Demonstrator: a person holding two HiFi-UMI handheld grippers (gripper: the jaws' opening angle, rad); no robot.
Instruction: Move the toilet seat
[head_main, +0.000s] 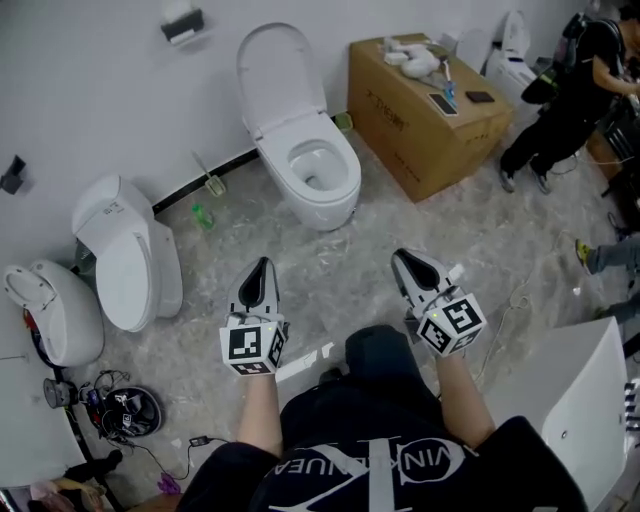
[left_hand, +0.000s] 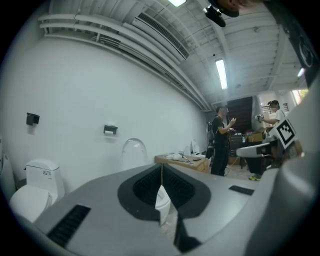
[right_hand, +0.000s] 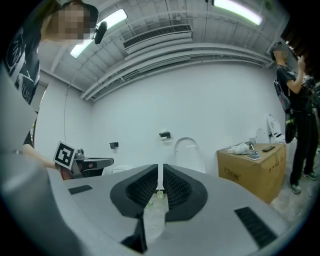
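In the head view, the toilet seat (head_main: 281, 78) is standing raised against the wall over its open bowl (head_main: 318, 172), well ahead of the left gripper (head_main: 262, 264) and right gripper (head_main: 401, 256). The cardboard box (head_main: 415, 130) beside it is carrying a white cloth (head_main: 415, 60) and a phone (head_main: 443, 103) on its closed top. In the left gripper view, the left gripper (left_hand: 161, 167) is pressing its jaws together with nothing between them, while in the right gripper view the right gripper (right_hand: 160, 172) is showing a narrow slit between its jaws, only floor behind it.

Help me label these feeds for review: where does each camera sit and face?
Head view: on the head, steeply down at the toilet; left gripper, right gripper, forearms, lap show.
Left gripper view: on that gripper, along its shut fingers toward the wall.
Right gripper view: along its slightly parted fingers, same wall.
Shared: the raised lid and cardboard box.
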